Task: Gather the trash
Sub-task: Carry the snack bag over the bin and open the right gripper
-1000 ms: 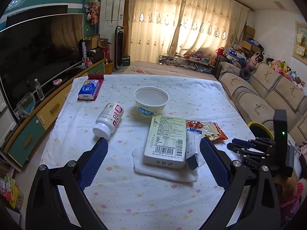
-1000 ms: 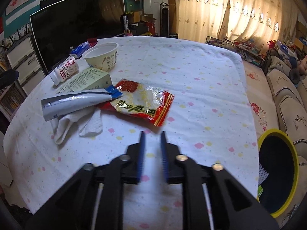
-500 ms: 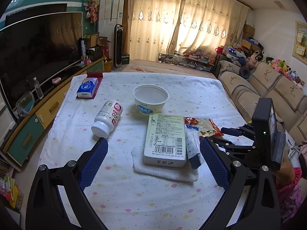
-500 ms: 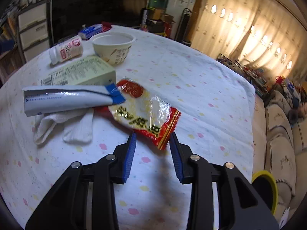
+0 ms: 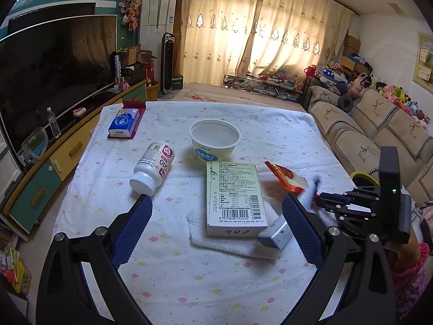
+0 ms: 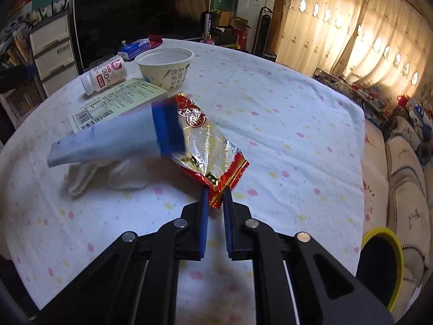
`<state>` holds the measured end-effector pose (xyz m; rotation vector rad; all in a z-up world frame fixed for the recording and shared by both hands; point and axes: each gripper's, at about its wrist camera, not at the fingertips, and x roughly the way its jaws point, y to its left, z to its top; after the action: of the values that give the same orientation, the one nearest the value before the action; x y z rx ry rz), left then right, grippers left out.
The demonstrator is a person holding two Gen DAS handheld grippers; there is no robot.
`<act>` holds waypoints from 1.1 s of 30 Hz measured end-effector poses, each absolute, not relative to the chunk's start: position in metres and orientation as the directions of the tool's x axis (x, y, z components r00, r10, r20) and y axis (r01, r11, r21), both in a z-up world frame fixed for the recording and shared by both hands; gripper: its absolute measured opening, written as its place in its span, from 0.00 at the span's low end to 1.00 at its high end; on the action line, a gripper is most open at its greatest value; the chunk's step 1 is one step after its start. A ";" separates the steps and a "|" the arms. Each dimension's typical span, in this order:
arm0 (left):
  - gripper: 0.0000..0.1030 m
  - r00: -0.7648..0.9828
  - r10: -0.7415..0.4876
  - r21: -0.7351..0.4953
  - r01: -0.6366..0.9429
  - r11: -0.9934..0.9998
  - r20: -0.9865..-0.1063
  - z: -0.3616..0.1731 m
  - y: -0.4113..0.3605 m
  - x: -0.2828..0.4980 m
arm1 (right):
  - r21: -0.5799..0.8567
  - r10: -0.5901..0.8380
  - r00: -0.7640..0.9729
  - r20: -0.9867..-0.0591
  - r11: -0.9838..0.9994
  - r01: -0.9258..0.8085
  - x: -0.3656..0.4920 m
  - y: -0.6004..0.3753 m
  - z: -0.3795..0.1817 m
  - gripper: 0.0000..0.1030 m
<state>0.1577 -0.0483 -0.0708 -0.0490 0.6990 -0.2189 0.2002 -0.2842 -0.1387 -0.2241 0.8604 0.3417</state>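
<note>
Grab step: my right gripper (image 6: 215, 199) had its jaws clamped on the wrapper (image 6: 205, 146) corner, near the bench's right edge, tube (image 6: 113, 138) riding on top. Left gripper (image 5: 216, 211) sat with jaws apart, empty. Next I'd reckon lift clear, shed the tube, swing over to the bin (image 6: 379, 265).

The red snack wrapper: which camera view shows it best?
The right wrist view: the red snack wrapper lies full length, its near corner clamped in the right gripper. The left wrist view shows only a blurred red end beside the box.
</note>
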 end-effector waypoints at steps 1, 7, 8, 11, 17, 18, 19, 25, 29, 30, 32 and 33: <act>0.92 0.742 -0.219 -0.119 0.186 0.975 -0.634 -0.071 -0.049 0.158 | -0.036 0.207 0.601 -0.772 0.930 -0.366 0.197 -0.290 -0.138 0.10; 0.92 0.738 -0.231 -0.113 0.207 0.972 -0.634 -0.071 -0.056 0.157 | 0.079 0.247 0.612 -0.751 0.954 -0.289 0.182 -0.318 -0.131 0.10; 0.92 0.738 -0.234 -0.111 0.212 0.971 -0.634 -0.071 -0.058 0.156 | 0.087 0.251 0.616 -0.747 0.955 -0.284 0.180 -0.321 -0.130 0.10; 0.92 0.736 -0.240 -0.103 0.227 0.968 -0.633 -0.069 -0.064 0.154 | 0.098 0.251 0.639 -0.727 0.959 -0.266 0.172 -0.330 -0.121 0.10; 0.92 0.720 -0.284 -0.092 0.295 0.951 -0.633 -0.069 -0.079 0.150 | 0.107 0.199 0.686 -0.700 0.979 -0.175 0.157 -0.365 -0.108 0.10; 0.92 0.711 -0.299 -0.091 0.316 0.944 -0.636 -0.070 -0.083 0.150 | 0.107 0.177 0.692 -0.699 0.984 -0.143 0.155 -0.376 -0.108 0.10; 0.92 0.702 -0.314 -0.088 0.338 0.937 -0.639 -0.072 -0.088 0.150 | 0.107 0.155 0.696 -0.701 0.988 -0.113 0.152 -0.386 -0.108 0.10; 0.92 0.623 -0.397 -0.074 0.478 0.875 -0.674 -0.086 -0.124 0.148 | 0.083 -0.002 0.683 -0.730 0.992 0.091 0.139 -0.452 -0.120 0.10; 0.92 0.561 -0.436 -0.076 0.551 0.831 -0.704 -0.101 -0.149 0.152 | 0.048 -0.100 0.643 -0.759 0.977 0.208 0.133 -0.489 -0.134 0.10; 0.92 0.543 -0.443 -0.072 0.572 0.817 -0.714 -0.105 -0.157 0.154 | 0.045 -0.115 0.634 -0.765 0.972 0.230 0.132 -0.495 -0.139 0.10; 0.92 0.510 -0.454 -0.075 0.600 0.796 -0.731 -0.113 -0.168 0.157 | 0.038 -0.145 0.610 -0.779 0.960 0.276 0.132 -0.510 -0.149 0.10; 0.92 0.496 -0.456 -0.077 0.610 0.788 -0.739 -0.118 -0.173 0.159 | 0.036 -0.155 0.601 -0.784 0.956 0.292 0.132 -0.516 -0.153 0.10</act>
<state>0.1591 -0.1727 -0.1175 0.2054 0.8288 -0.6513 0.1320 -0.5157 -0.1528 0.1667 0.8899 -0.2602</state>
